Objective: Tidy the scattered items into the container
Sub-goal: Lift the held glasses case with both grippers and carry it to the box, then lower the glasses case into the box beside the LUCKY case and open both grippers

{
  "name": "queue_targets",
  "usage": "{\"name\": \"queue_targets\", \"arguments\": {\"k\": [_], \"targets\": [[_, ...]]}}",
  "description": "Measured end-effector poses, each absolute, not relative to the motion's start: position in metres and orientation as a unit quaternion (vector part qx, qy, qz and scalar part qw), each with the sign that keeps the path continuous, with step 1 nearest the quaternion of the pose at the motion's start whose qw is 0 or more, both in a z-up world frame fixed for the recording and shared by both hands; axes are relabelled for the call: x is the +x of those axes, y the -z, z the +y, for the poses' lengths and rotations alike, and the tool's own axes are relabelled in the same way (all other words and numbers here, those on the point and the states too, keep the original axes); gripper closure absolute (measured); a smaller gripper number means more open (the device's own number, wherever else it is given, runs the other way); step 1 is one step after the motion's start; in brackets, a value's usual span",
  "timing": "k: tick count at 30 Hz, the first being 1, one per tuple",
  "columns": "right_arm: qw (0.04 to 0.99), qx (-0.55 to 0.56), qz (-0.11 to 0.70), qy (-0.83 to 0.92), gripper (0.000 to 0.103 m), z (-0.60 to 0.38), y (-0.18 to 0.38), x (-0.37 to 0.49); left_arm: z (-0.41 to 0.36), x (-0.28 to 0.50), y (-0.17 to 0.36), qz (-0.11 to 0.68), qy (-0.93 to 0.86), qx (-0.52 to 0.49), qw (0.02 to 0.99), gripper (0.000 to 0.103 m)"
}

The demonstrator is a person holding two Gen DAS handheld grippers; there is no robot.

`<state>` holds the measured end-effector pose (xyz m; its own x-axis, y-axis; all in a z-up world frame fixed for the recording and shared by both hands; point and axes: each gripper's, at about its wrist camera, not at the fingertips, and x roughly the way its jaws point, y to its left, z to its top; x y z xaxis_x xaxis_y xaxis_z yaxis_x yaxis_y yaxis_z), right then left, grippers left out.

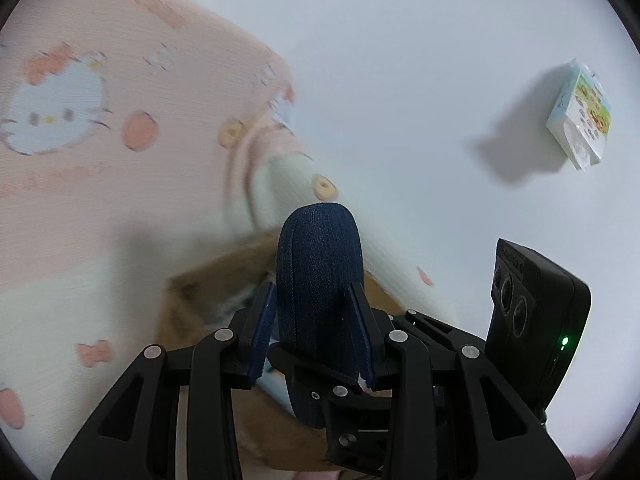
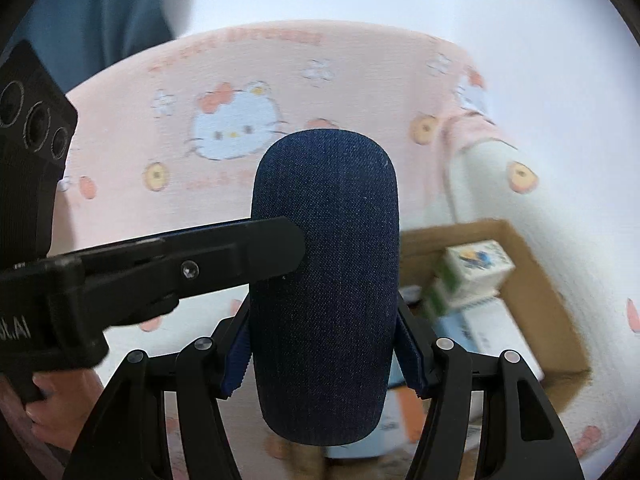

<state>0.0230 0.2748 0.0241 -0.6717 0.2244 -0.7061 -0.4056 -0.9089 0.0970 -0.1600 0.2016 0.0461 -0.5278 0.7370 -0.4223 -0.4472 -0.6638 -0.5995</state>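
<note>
White worktop mostly covered by a pink-and-cream cartoon-cat cloth; on the cloth sits an open cardboard box, the container, already holding small cartons and packets. Both grippers carry one dark blue denim case, an oblong pouch with rounded ends. In the right wrist view its long axis runs straight away from the right gripper, near end between the blue pads, far end pointing at the cat print. Right gripper is clamped on the case, jaws fairly wide across its broad face. Left gripper is clamped on the same case across its narrower edge; seen from the right wrist, one left finger reaches in from the left and presses on the case's side. Box lies just right of and below the case, near, not under it yet; my read: case must shift right before lowering. One packet lies far right on bare worktop, not tidied.
</note>
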Motion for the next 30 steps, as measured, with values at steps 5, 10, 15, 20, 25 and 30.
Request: {"name": "queue_targets", "arguments": {"k": [5, 10, 15, 20, 25, 30], "targets": [[0.199, -0.406, 0.126, -0.883, 0.043, 0.308, -0.01, 0.025, 0.242, -0.19, -0.033, -0.224, -0.814, -0.381, 0.377, 0.064], [0.191, -0.46, 0.153, -0.853, 0.043, 0.343, 0.013, 0.013, 0.27, -0.225, -0.012, -0.231, -0.777, -0.443, 0.382, 0.064], [0.157, -0.508, 0.228, -0.816, 0.043, 0.378, 0.04, 0.002, 0.293, -0.255, 0.012, -0.219, -0.743, -0.521, 0.359, 0.064], [0.138, -0.539, 0.277, -0.784, 0.043, 0.396, 0.068, 0.005, 0.316, -0.269, 0.031, -0.189, -0.712, -0.58, 0.349, 0.063], [0.122, -0.582, 0.272, -0.757, 0.043, 0.388, 0.092, 0.005, 0.327, -0.265, 0.052, -0.155, -0.683, -0.632, 0.333, 0.064], [0.076, -0.579, 0.329, -0.742, 0.043, 0.384, 0.102, -0.003, 0.327, -0.265, 0.068, -0.146, -0.665, -0.661, 0.315, 0.064]]}}
